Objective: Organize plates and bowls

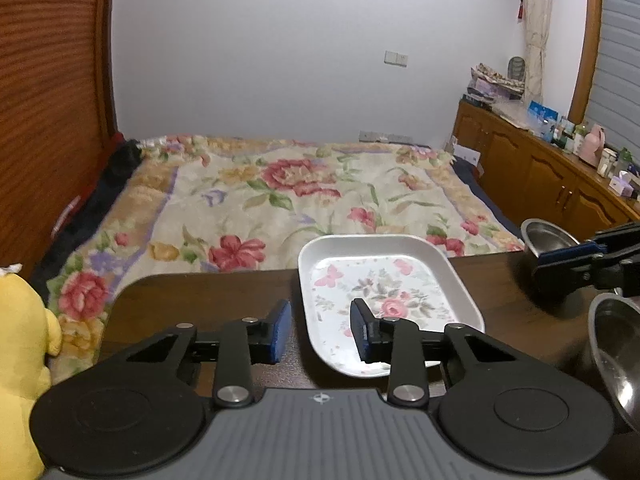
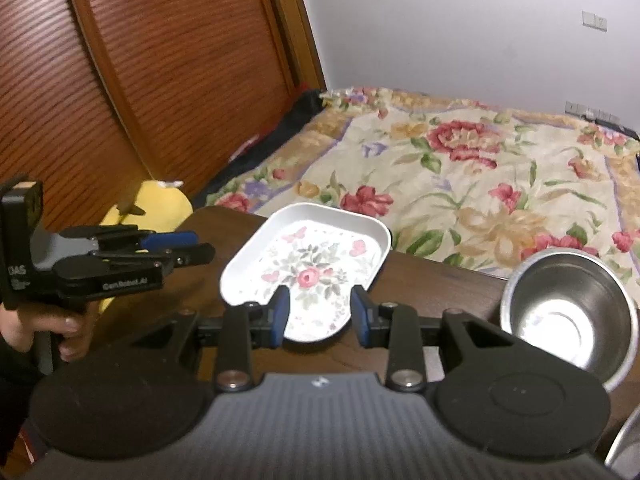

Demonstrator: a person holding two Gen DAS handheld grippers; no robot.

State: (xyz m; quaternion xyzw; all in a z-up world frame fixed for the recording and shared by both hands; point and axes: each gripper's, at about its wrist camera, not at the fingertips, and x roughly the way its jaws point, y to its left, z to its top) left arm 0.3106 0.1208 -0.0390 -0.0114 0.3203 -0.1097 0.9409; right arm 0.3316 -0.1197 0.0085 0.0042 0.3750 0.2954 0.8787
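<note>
A white rectangular plate [image 1: 400, 252] with a flower print lies on the dark wooden table [image 1: 200, 296]; the right wrist view shows the plate [image 2: 316, 248] too. My left gripper [image 1: 320, 320] is open, straddling the plate's left rim with one finger over the plate and one over the table. My right gripper [image 2: 320, 304] is open above the plate's near edge, holding nothing. A steel bowl [image 2: 568, 312] stands to the right of the plate. In the left wrist view the right gripper [image 1: 560, 260] partly hides one steel bowl [image 1: 546, 236], and a second steel bowl [image 1: 616, 352] sits nearer.
A yellow plush toy [image 2: 160, 200] sits off the table's left corner. A hand [image 2: 68, 332] holds the left gripper [image 2: 200, 246]. Beyond the table's far edge is a bed with a floral blanket [image 1: 304, 200]. A wooden cabinet [image 1: 540, 176] with clutter runs along the right.
</note>
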